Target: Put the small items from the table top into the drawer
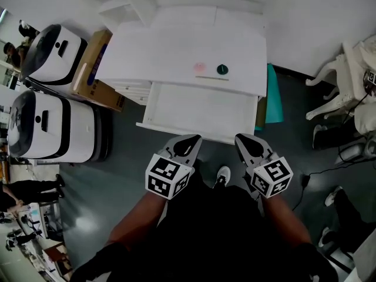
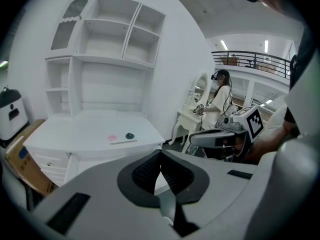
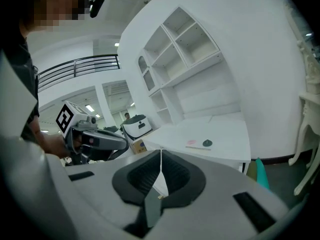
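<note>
Both claws are pinched shut on nothing, left gripper (image 1: pixel 190 139) and right gripper (image 1: pixel 244 139) side by side just short of the open drawer (image 1: pixel 200 107), which looks bare inside, and beyond it the pink bit (image 1: pixel 200 67), dark green round thing (image 1: pixel 222 70) and thin stick (image 1: pixel 211 77) sit on the white table top (image 1: pixel 153 51), well apart from either claw.

Beyond my left claw (image 1: pixel 189 141) | pink item (image 1: pixel 200 67), dark item (image 1: pixel 222 70), thin strip (image 1: pixel 211 77) | too small, I can't identify them
</note>
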`<state>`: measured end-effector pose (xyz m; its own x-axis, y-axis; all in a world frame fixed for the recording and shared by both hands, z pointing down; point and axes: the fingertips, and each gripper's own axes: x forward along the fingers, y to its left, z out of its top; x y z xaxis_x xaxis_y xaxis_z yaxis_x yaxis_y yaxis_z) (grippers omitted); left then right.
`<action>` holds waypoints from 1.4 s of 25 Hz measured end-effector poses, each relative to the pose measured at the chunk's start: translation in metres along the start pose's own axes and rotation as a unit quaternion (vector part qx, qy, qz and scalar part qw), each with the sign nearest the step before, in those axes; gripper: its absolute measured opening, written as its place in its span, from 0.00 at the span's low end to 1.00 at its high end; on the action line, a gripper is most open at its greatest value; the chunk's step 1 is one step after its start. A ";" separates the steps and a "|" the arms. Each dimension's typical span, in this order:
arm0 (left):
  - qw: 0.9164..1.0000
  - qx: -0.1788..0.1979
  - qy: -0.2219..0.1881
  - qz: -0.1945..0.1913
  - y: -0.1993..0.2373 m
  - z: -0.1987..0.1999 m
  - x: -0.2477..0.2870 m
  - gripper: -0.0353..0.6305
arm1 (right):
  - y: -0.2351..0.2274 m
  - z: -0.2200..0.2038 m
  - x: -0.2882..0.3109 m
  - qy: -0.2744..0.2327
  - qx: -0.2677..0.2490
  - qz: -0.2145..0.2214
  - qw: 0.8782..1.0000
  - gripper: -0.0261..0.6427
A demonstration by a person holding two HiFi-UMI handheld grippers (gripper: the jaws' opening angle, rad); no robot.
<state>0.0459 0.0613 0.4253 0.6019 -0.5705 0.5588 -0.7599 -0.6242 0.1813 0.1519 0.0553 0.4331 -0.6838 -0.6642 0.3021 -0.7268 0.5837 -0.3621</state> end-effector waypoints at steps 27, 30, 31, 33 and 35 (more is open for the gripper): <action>0.998 0.016 0.012 -0.064 0.185 0.028 0.007 0.06 | -0.003 0.054 0.153 0.002 -0.018 -0.125 0.992 0.08; 0.997 0.020 0.015 -0.077 0.199 0.029 0.009 0.06 | -0.006 0.057 0.161 -0.003 -0.015 -0.148 0.989 0.08; 0.996 0.022 0.016 -0.080 0.204 0.029 0.012 0.06 | -0.008 0.057 0.162 -0.004 -0.017 -0.156 0.988 0.08; 0.996 0.026 0.023 -0.083 0.213 0.025 0.017 0.06 | -0.015 0.057 0.165 -0.002 -0.023 -0.174 0.984 0.08; 0.996 0.026 0.028 -0.085 0.218 0.023 0.022 0.06 | -0.023 0.056 0.167 0.005 -0.031 -0.191 0.981 0.08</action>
<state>-0.1009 -0.0999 0.4581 0.7051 -0.4242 0.5683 -0.6336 -0.7367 0.2363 0.0576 -0.0951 0.4425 -0.3606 -0.8361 0.4135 -0.9327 0.3195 -0.1673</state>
